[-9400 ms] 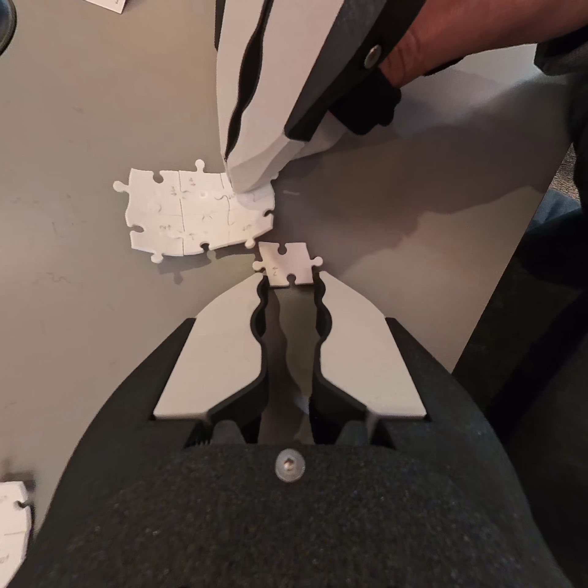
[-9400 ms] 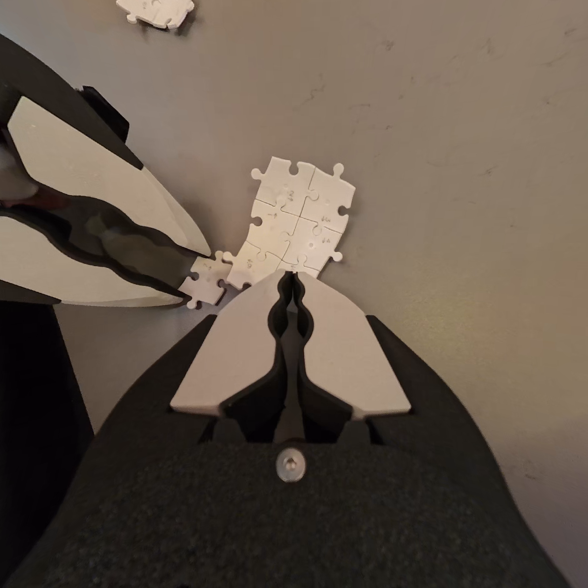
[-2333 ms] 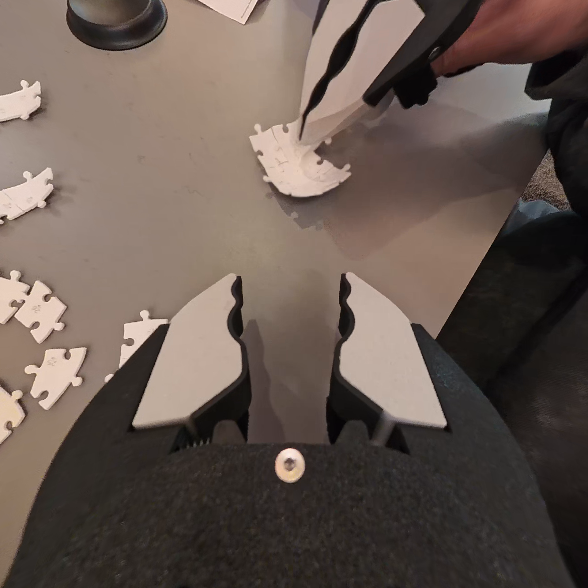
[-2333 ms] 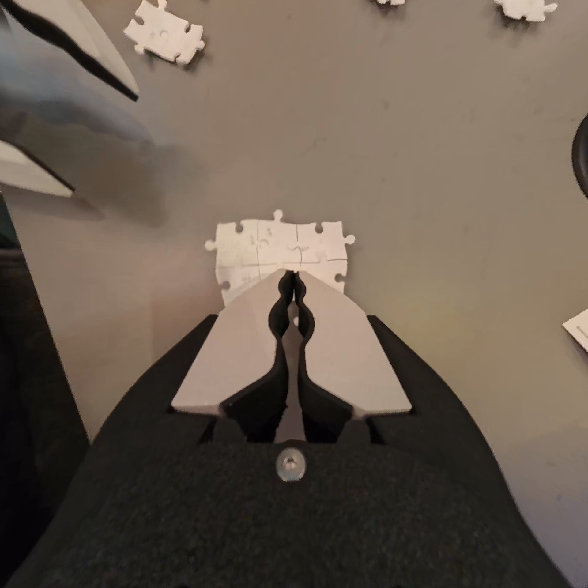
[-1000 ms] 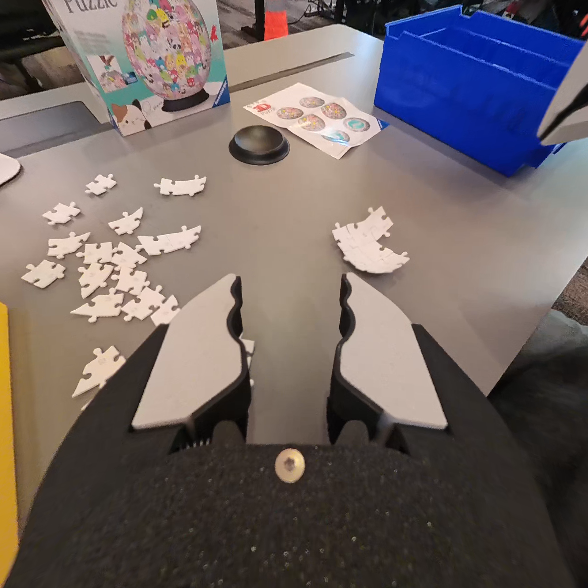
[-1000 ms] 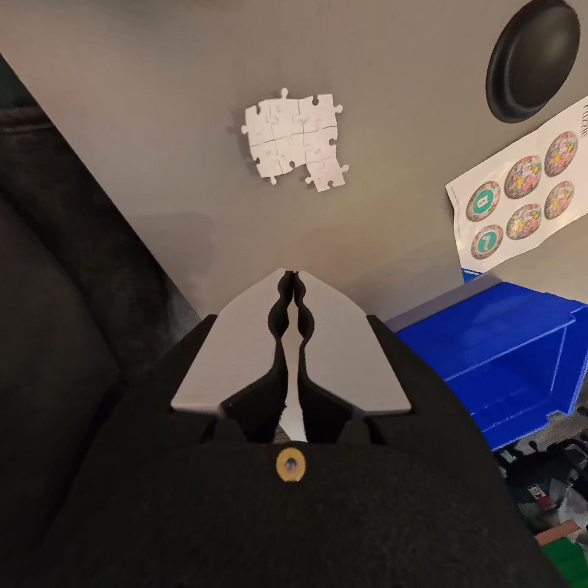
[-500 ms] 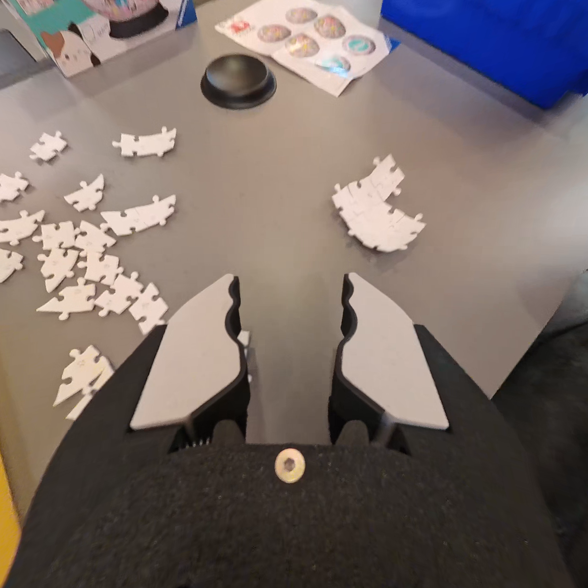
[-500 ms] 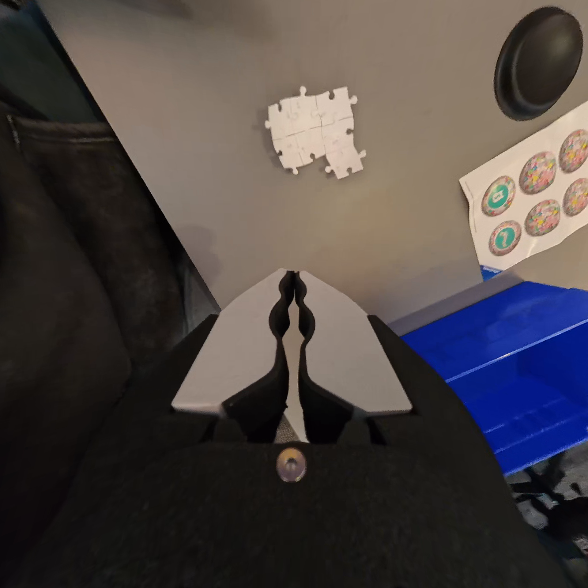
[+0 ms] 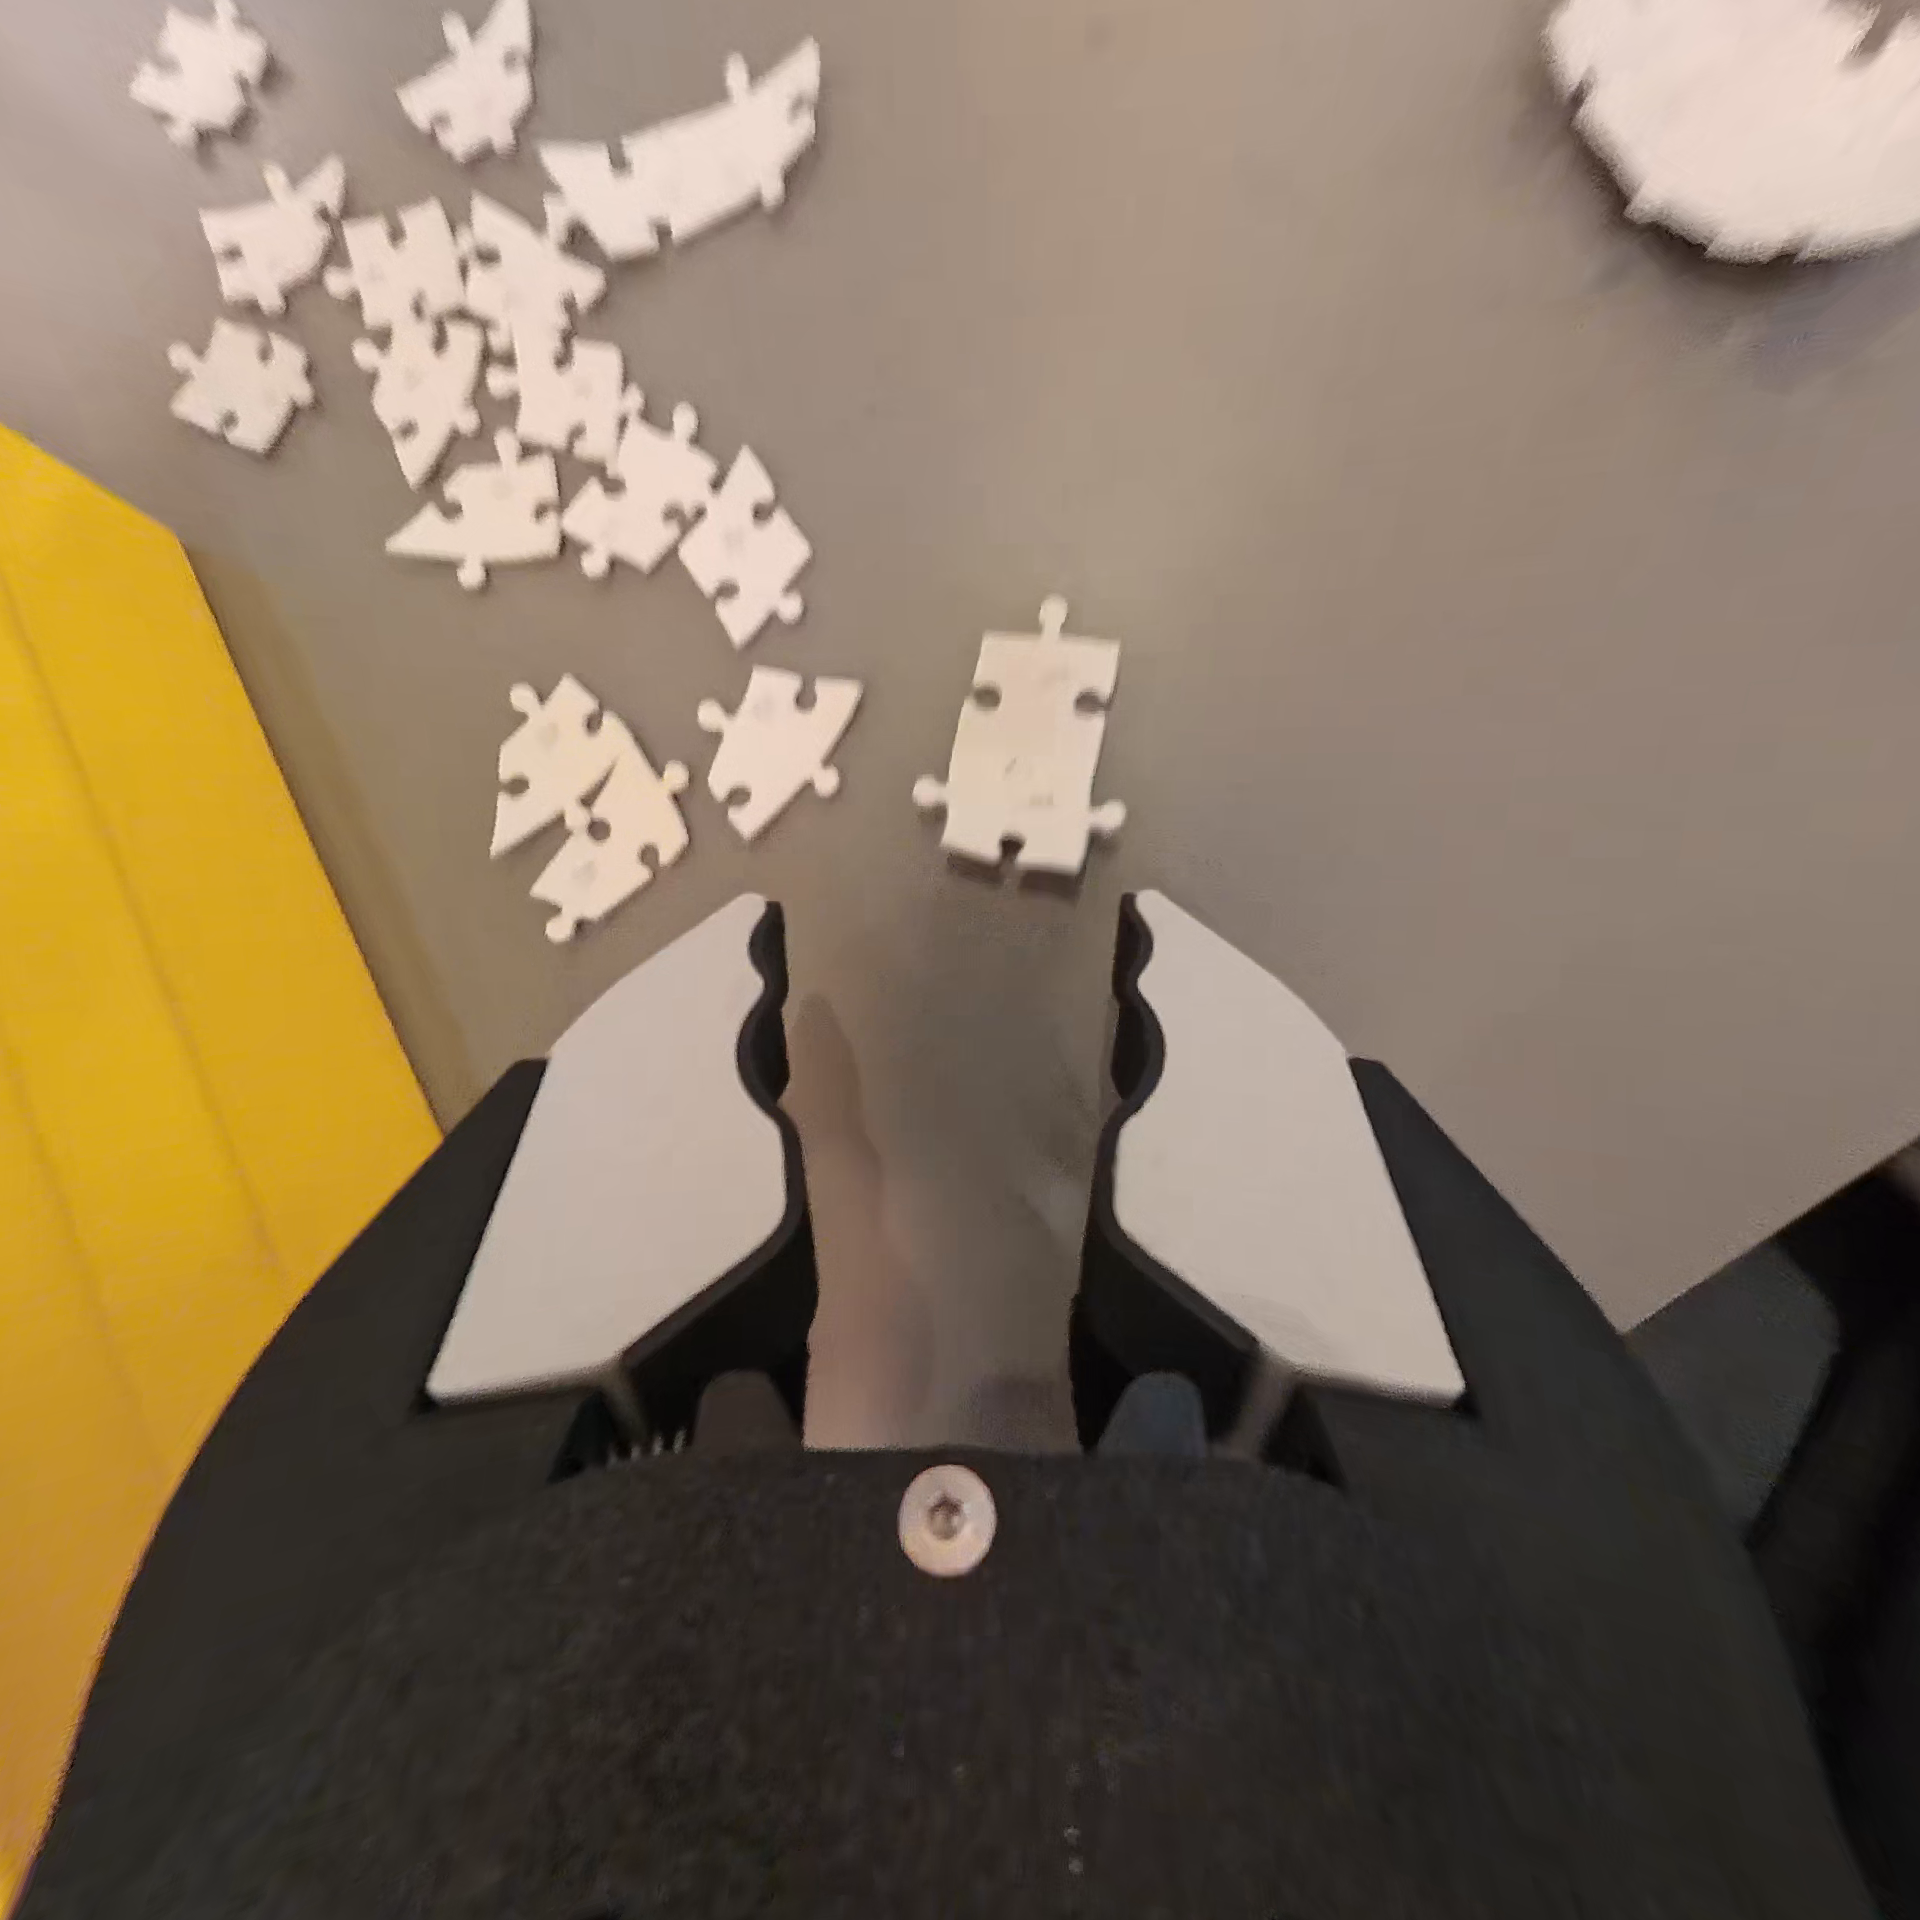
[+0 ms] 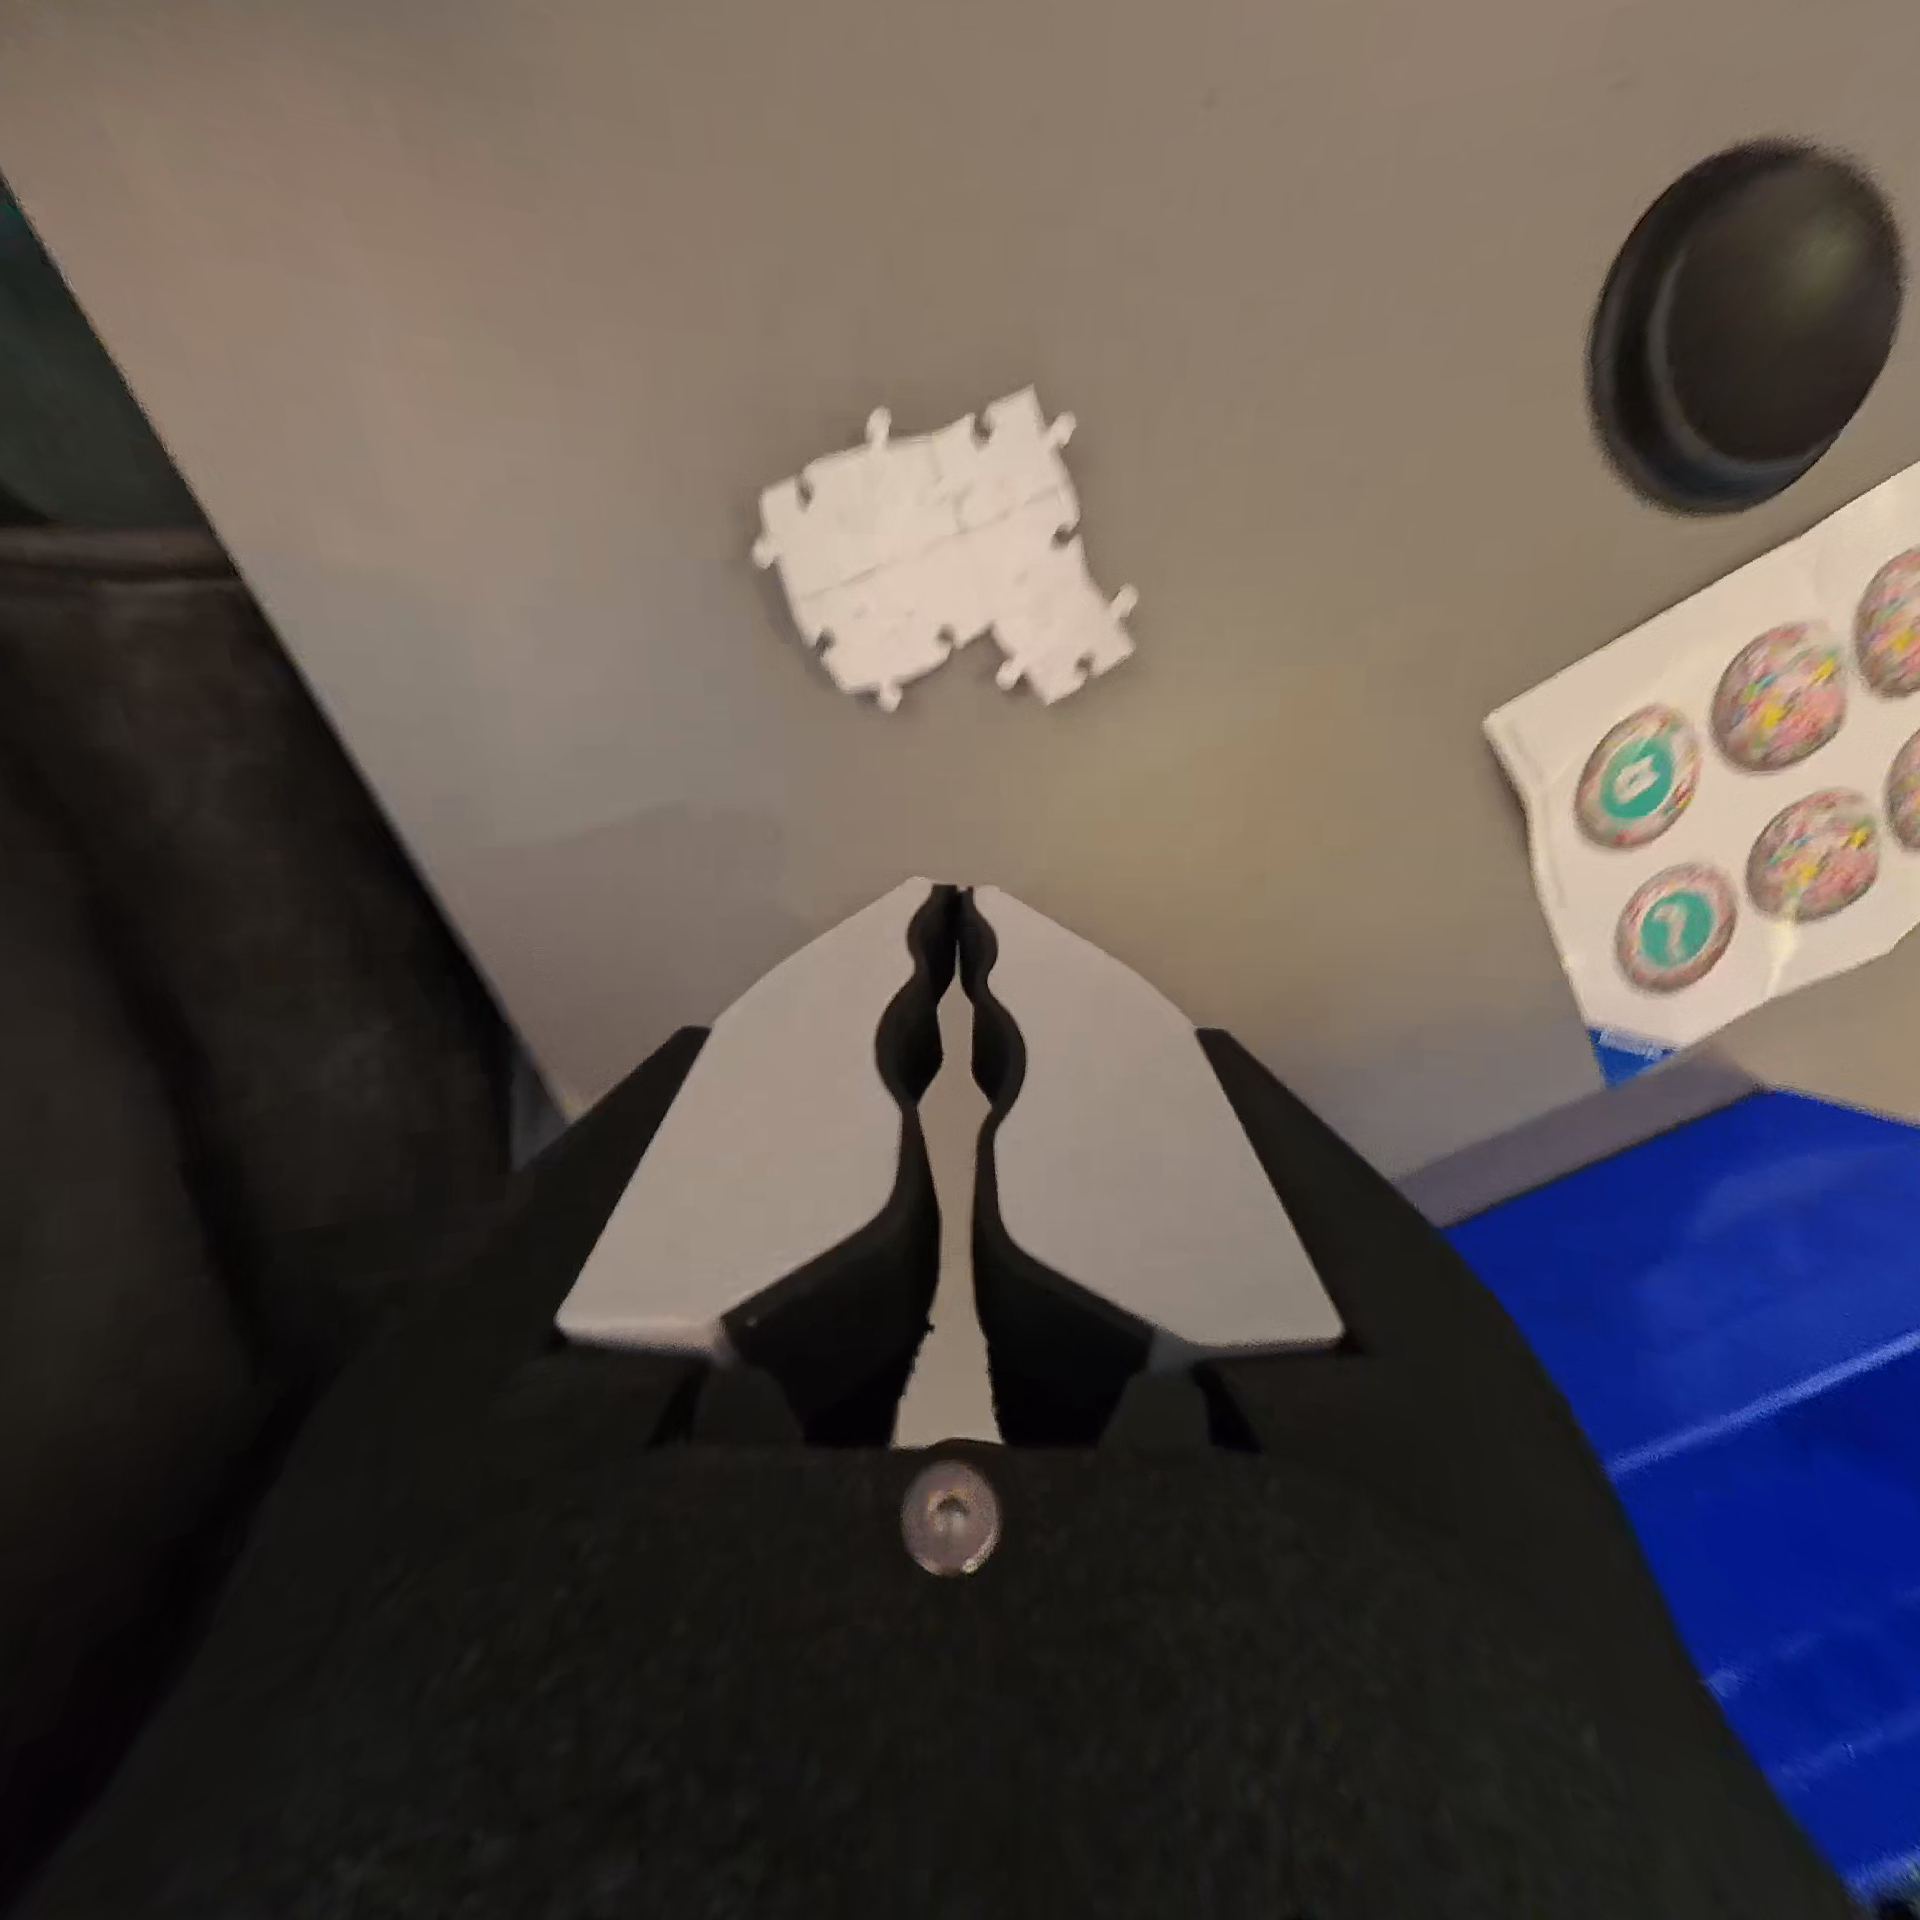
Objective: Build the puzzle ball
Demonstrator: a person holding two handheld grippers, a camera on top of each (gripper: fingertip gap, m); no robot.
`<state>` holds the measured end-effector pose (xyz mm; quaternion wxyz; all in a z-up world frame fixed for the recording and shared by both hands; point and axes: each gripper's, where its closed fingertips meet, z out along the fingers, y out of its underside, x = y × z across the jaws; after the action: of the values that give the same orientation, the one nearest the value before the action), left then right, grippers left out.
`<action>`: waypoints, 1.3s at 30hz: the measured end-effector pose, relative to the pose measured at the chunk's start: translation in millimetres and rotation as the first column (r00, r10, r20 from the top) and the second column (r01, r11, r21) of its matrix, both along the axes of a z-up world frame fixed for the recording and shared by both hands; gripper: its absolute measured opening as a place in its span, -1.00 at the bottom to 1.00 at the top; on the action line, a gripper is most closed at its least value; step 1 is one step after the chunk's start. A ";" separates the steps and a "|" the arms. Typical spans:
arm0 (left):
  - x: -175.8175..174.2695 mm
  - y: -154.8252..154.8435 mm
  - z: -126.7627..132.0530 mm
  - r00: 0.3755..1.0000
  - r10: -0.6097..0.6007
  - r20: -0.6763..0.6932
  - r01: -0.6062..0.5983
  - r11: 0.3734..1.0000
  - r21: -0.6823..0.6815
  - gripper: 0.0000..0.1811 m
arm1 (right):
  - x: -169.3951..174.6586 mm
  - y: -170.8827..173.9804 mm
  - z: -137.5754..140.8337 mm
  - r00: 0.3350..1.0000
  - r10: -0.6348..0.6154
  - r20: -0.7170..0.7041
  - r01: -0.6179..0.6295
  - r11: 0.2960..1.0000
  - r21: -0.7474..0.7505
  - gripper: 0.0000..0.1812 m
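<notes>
Step in hand: fetching the next piece. Left gripper [image 9: 948, 914] spread, empty, over joined pair [image 9: 1027, 767]. Right gripper [image 10: 956, 891] pressed together, empty, well off assembled patch [image 10: 940, 549]. Next: lower, pinch pair by its edges.

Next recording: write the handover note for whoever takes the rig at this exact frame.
Left gripper: open, empty, hovering just short of a joined pair of pieces.
Right gripper: shut, empty, held above the table, off the assembled patch.
Loose pieces lie scattered beside a yellow sheet; black stand and leaflet sit beyond.
Done: one small patch joined.
Left: nearly the whole ball.
</notes>
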<state>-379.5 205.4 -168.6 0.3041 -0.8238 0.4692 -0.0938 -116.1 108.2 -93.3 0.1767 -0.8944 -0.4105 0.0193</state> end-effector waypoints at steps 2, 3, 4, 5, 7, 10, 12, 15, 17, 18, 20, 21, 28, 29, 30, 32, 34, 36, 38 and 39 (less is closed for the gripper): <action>-8.0 -0.1 -11.0 0.999 -0.009 -0.038 0.008 1.000 -0.010 -0.34 | -2.5 21.1 -2.1 0.995 -0.006 -0.102 0.018 0.993 0.113 -1.00; -7.6 0.2 -13.9 0.999 -0.019 -0.034 0.019 1.000 -0.012 -0.34 | -4.9 30.3 -2.6 0.984 -0.006 -0.177 0.038 0.983 0.177 -1.00; -4.6 -0.3 -15.8 0.999 -0.035 -0.017 0.034 0.999 -0.018 -0.34 | -8.0 37.6 -2.2 0.966 0.003 -0.259 0.062 0.968 0.243 -1.00; 0.0 -2.2 -17.9 0.998 -0.055 0.004 0.056 0.998 -0.036 -0.34 | -9.7 43.3 -1.2 0.942 0.014 -0.335 0.096 0.947 0.308 -1.00; 6.4 -3.6 -23.0 0.996 -0.090 0.011 0.090 0.995 -0.049 -0.33 | -8.4 48.2 -2.2 0.875 0.012 -0.485 0.201 0.901 0.385 -1.00; 13.6 -1.7 -24.3 0.991 -0.128 0.028 0.129 0.991 -0.044 -0.33 | -7.0 41.3 -15.5 0.808 0.041 -0.587 0.274 0.856 0.438 -0.76; 17.1 -0.2 -25.0 0.989 -0.142 0.046 0.145 0.988 -0.052 -0.35 | -4.9 33.7 -26.2 0.821 0.012 -0.571 0.289 0.854 0.433 -0.74; 22.8 -2.7 -25.7 0.982 -0.173 0.076 0.179 0.981 -0.075 -0.45 | -8.9 27.5 -32.0 0.839 0.022 -0.544 0.267 0.855 0.446 -0.77; 24.7 -3.7 -25.5 0.978 -0.190 0.080 0.196 0.978 -0.075 -0.60 | -11.9 29.1 -36.9 0.848 0.020 -0.530 0.253 0.864 0.436 -0.77; 24.8 -3.8 -25.4 0.977 -0.199 0.076 0.204 0.977 -0.067 -0.67 | -13.2 30.4 -39.4 0.848 0.010 -0.530 0.255 0.869 0.423 -0.78; 25.5 -4.4 -25.1 0.975 -0.212 0.072 0.216 0.975 -0.052 -0.67 | -20.5 29.7 -41.2 0.822 0.002 -0.569 0.261 0.887 0.380 -0.79; 26.4 -5.7 -25.1 0.973 -0.217 0.077 0.221 0.974 -0.054 -0.67 | -25.0 28.5 -40.4 0.805 0.005 -0.594 0.261 0.895 0.361 -0.79; 45.3 -19.1 -4.1 0.942 -0.296 0.157 0.300 0.954 -0.002 -0.67 | -33.3 16.3 -43.4 0.800 0.024 -0.599 0.209 0.925 0.317 -0.84; 52.8 -23.5 2.6 0.928 -0.325 0.183 0.330 0.944 0.007 -0.67 | -34.2 13.7 -45.4 0.801 0.030 -0.598 0.193 0.932 0.305 -0.83; 61.7 -29.1 9.0 0.909 -0.361 0.208 0.366 0.930 0.015 -0.67 | -34.9 11.7 -46.9 0.802 0.038 -0.596 0.177 0.938 0.298 -0.83; 82.8 -42.1 21.1 0.856 -0.452 0.250 0.460 0.888 0.029 -0.67 | -37.4 9.9 -47.9 0.802 0.067 -0.593 0.147 0.941 0.305 -0.75; 104.2 -51.6 29.2 0.801 -0.542 0.255 0.549 0.834 0.047 -0.67 | -42.8 7.4 -48.4 0.794 0.097 -0.600 0.117 0.944 0.308 -0.69; 124.4 -60.3 32.7 0.741 -0.631 0.230 0.638 0.768 0.051 -0.67 | -49.6 5.9 -46.0 0.781 0.124 -0.612 0.100 0.942 0.319 -0.65; 143.1 -67.4 33.7 0.678 -0.709 0.193 0.712 0.699 0.066 -0.67 | -56.1 5.2 -41.6 0.768 0.147 -0.623 0.093 0.937 0.337 -0.65; 151.3 -70.8 33.8 0.646 -0.742 0.176 0.743 0.665 0.075 -0.67 | -58.5 5.3 -39.3 0.761 0.155 -0.631 0.095 0.934 0.344 -0.65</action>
<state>-228.2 134.7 -134.8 0.2809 -0.5469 0.7335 -0.2897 -174.5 113.5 -132.6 0.4658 -0.7783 -0.3348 0.2556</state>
